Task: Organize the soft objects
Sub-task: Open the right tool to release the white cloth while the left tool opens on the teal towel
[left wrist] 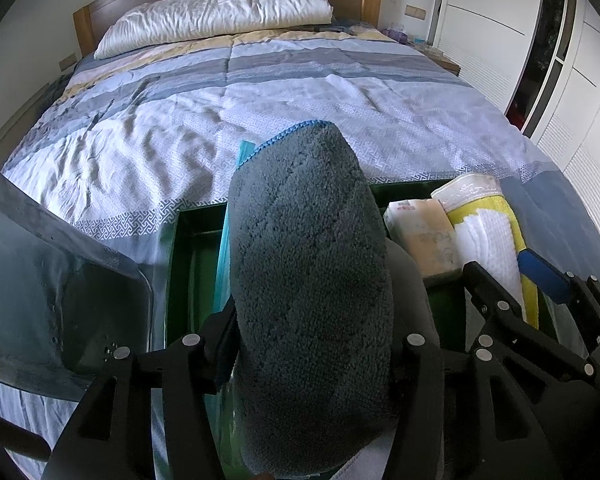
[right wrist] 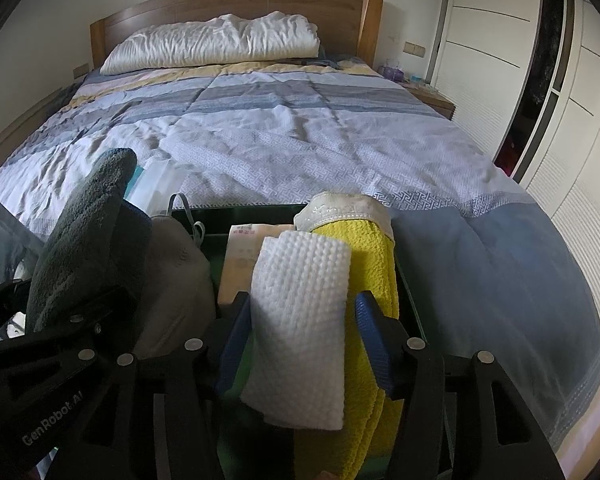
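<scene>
Towels stand on end in a green bin (left wrist: 188, 240) on the bed (left wrist: 300, 92). Left gripper (left wrist: 312, 344) clamps a grey towel (left wrist: 308, 264) that hides its fingertips. Right gripper (right wrist: 300, 336) squeezes a white cloth (right wrist: 300, 320) beside a yellow towel (right wrist: 364, 264); bin floor mostly hidden.

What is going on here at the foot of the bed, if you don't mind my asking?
A person is sorting soft items into a dark green bin on the bed. The left tool is closed on a rolled grey-blue towel above the bin. The right tool sits around a folded white cloth beside a yellow towel. A tissue pack also stands in the bin.
</scene>
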`<move>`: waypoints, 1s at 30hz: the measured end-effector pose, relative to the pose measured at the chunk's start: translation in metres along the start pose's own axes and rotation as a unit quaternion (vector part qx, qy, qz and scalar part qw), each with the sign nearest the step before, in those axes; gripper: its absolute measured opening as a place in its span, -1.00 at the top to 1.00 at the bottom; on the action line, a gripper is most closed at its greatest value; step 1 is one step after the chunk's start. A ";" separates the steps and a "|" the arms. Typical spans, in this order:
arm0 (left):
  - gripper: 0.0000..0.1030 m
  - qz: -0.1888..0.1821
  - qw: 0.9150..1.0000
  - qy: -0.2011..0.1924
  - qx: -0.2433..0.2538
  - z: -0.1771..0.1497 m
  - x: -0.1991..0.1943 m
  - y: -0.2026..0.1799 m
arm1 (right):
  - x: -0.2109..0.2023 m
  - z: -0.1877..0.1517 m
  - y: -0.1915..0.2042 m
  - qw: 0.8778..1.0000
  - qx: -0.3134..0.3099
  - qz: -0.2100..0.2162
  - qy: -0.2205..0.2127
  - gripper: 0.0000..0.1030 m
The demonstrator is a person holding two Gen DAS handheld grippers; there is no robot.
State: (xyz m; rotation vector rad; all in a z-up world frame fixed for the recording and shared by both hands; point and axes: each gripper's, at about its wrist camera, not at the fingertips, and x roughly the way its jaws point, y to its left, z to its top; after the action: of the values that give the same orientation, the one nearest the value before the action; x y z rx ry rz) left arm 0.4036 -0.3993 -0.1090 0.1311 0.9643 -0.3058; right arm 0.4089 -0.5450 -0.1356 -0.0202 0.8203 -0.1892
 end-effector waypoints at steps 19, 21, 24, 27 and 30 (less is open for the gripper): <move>-0.01 0.007 1.000 -0.007 -0.005 0.001 -0.002 0.002 | -0.006 0.000 -0.002 1.000 0.002 -0.006 -0.009 -0.40; -0.01 0.007 1.000 -0.008 -0.007 0.001 -0.003 0.003 | -0.007 0.000 -0.005 1.000 0.005 -0.012 -0.012 -0.55; -0.05 0.010 1.000 -0.012 -0.008 0.002 -0.005 0.005 | -0.009 0.000 -0.009 1.000 0.013 -0.013 -0.015 -0.73; -0.11 0.015 1.000 -0.016 -0.009 0.003 -0.005 0.007 | -0.011 0.000 -0.013 1.000 0.017 -0.017 -0.017 -0.90; -0.20 0.025 0.999 -0.022 -0.010 0.005 -0.007 0.008 | -0.014 0.001 -0.014 0.999 0.018 -0.018 -0.022 -0.94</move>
State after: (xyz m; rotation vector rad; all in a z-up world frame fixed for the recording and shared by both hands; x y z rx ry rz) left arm 0.4061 -0.3911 -0.1010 0.1285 0.9181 -0.2523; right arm 0.3988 -0.5561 -0.1236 -0.0066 0.7727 -0.2371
